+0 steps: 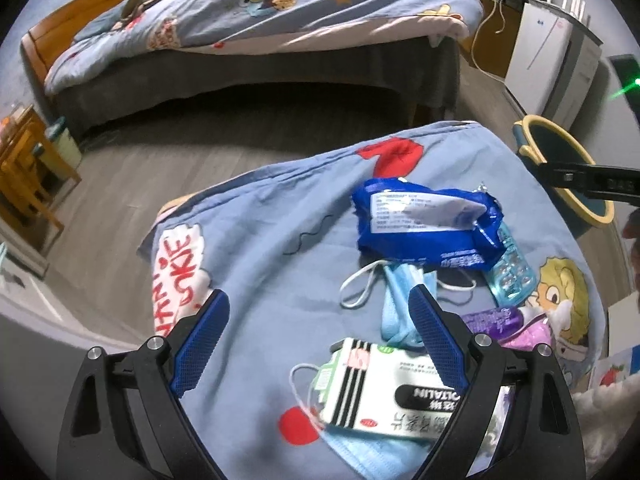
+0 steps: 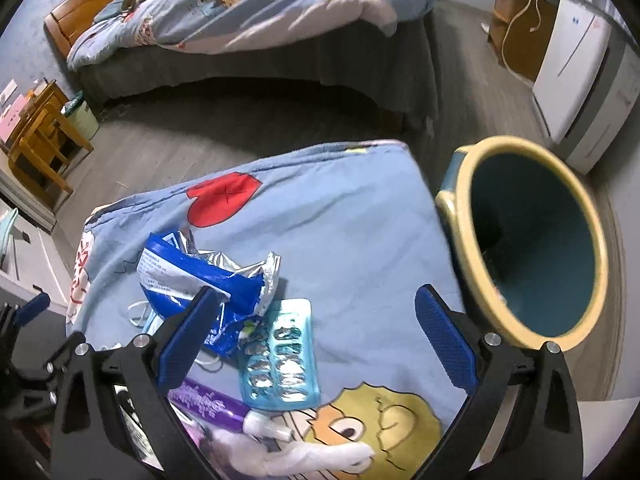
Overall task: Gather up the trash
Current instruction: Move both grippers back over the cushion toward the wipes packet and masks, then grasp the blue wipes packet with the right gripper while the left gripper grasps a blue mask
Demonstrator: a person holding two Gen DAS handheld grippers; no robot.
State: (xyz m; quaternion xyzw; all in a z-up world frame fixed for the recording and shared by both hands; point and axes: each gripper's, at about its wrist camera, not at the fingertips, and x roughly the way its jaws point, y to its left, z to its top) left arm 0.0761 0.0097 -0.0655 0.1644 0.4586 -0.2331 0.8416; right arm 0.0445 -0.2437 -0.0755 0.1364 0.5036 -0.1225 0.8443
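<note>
turquoise blister pack lies between the right gripper's wide, empty jaws at lower centre, long axis running up-frame; the bin sits right. left gripper, also wide and empty, hangs over a blue face mask.

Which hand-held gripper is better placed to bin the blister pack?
Right. The right hand-held gripper hangs open over the blister pack, with the bin beside it; the left is over the box.
</note>
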